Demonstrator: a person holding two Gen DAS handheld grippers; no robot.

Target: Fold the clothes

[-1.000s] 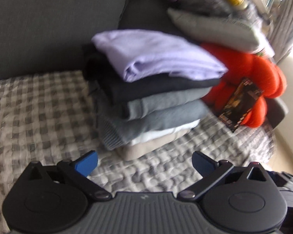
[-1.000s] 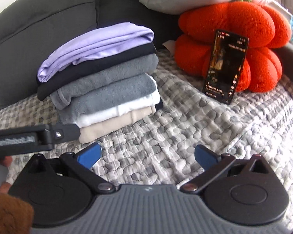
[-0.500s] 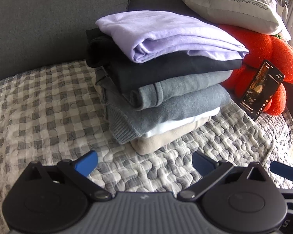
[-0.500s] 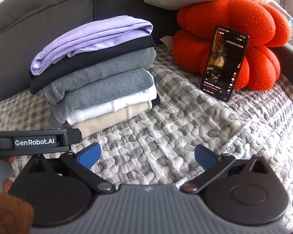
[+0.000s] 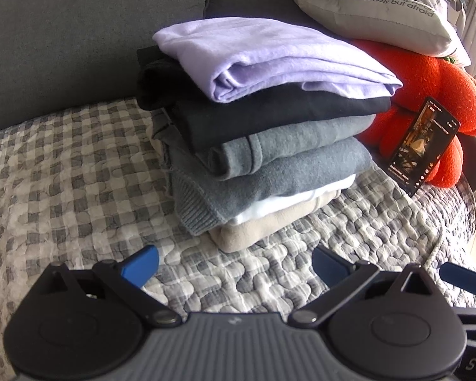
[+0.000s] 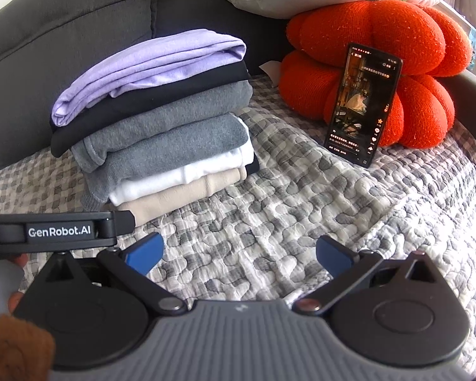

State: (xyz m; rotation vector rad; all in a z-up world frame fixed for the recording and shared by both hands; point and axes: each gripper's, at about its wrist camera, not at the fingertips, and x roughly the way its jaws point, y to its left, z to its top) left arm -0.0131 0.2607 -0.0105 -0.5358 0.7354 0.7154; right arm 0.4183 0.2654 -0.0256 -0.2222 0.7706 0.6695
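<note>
Folded stack (image 5: pixel 263 133) sits on checked quilt (image 5: pixel 63 174), against dark sofa back (image 5: pixel 79 25); lilac top (image 6: pixel 149 70) uppermost, beige piece (image 6: pixel 181 197) at bottom. Left hand-held gripper (image 5: pixel 234 266) fingers spread apart, empty, short of stack. Right hand-held gripper (image 6: pixel 238 254) likewise apart, empty. Phone (image 6: pixel 363 104) leans on orange cushion (image 6: pixel 380 38). Judgement: folding looks done. If squaring stack, press edges gently from both sides; avoid shoving top layers off.
</note>
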